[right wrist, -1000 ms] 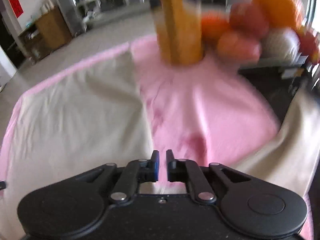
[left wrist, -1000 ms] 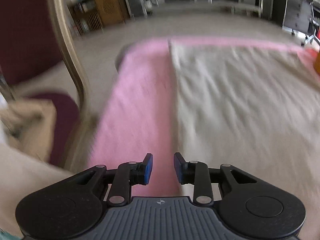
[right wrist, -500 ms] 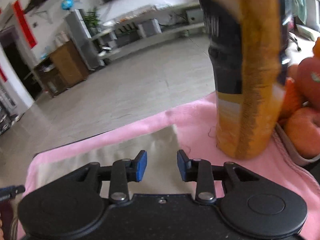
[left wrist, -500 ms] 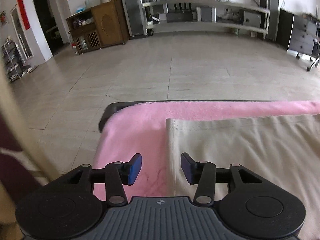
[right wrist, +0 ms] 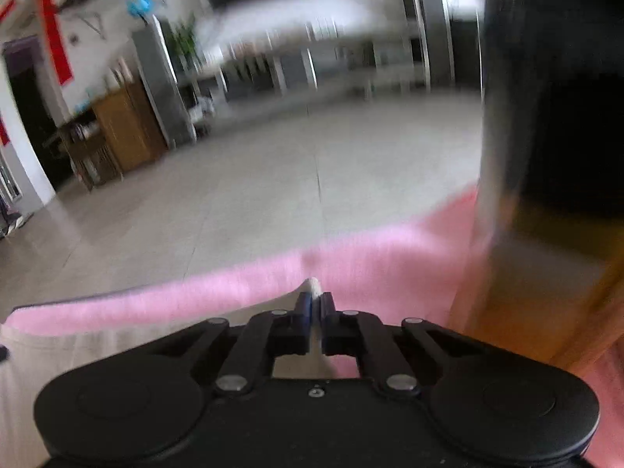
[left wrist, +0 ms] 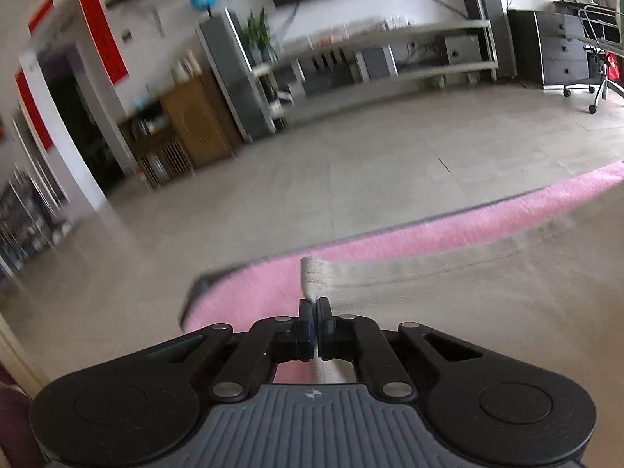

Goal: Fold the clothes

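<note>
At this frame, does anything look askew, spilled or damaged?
Nothing stands out. The left gripper and the right gripper each pinch a far corner of the beige garment on the pink cloth. The tall orange package stands close by, blurred.

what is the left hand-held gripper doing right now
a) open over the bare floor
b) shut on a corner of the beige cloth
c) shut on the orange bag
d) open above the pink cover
b: the left hand-held gripper has its fingers pressed together on a corner of the beige cloth, which sticks up just past the tips.
</note>
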`<state>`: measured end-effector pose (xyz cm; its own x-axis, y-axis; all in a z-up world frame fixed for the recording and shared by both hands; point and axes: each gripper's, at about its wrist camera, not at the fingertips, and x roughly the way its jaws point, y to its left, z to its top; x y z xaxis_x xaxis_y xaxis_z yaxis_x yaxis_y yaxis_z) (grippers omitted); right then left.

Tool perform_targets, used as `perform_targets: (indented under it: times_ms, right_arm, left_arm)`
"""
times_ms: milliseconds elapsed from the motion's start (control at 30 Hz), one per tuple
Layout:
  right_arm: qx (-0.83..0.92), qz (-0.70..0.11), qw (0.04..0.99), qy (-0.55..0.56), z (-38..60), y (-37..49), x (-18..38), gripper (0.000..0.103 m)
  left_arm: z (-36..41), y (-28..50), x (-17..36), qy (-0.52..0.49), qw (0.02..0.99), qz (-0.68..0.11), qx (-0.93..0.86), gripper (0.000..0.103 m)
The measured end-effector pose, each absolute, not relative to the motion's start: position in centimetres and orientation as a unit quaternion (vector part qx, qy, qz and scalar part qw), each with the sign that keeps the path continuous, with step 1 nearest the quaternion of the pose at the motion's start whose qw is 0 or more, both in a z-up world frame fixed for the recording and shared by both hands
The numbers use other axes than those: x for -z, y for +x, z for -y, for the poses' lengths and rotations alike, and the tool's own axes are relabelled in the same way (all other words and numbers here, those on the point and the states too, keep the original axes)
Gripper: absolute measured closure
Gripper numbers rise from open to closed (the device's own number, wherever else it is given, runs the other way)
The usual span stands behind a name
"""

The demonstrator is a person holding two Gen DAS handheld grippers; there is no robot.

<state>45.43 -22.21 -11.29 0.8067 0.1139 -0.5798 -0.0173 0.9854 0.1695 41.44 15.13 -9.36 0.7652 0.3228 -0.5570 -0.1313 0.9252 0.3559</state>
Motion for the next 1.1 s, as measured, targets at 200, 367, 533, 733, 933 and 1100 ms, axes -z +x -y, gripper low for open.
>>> perform_targets:
  times_ms: [200,367,533,733,933,1100]
  right_arm:
    - [0.003,-0.289,0.957,-0.018,20.1,45.1,12.7,0.099]
    - [0.024,-0.32,0.945,-0.064,18.9,44.6,13.0,0.09]
    - [0.006,-0.325,0.946,-0.013,20.7,39.1,6.9,0.071]
    - [-0.028,-0.346,0.932,0.098,26.2,28.2,-0.3,0.066]
    - [-0.065,-0.357,0.912,0.193,29.5,18.3,-1.1,0.051]
    - [-0.062,-0.416,0.876,0.236,29.8,15.9,5.3,0.065]
  left_arm:
    - [-13.8,43.5,12.4,0.19,0.9,-0.36,-0.157,0.095]
    - [-13.2,42.6,10.9,0.213,0.883,-0.368,-0.197,0.079]
    - [-16.7,37.0,5.0,0.127,0.88,-0.402,-0.217,0.072]
    - [-17.8,24.5,-0.1,0.062,0.888,-0.423,-0.167,0.072]
    - [-15.7,14.1,2.3,-0.009,0.889,-0.435,-0.14,0.066]
    - [-13.8,11.6,6.0,-0.024,0.87,-0.472,-0.141,0.072]
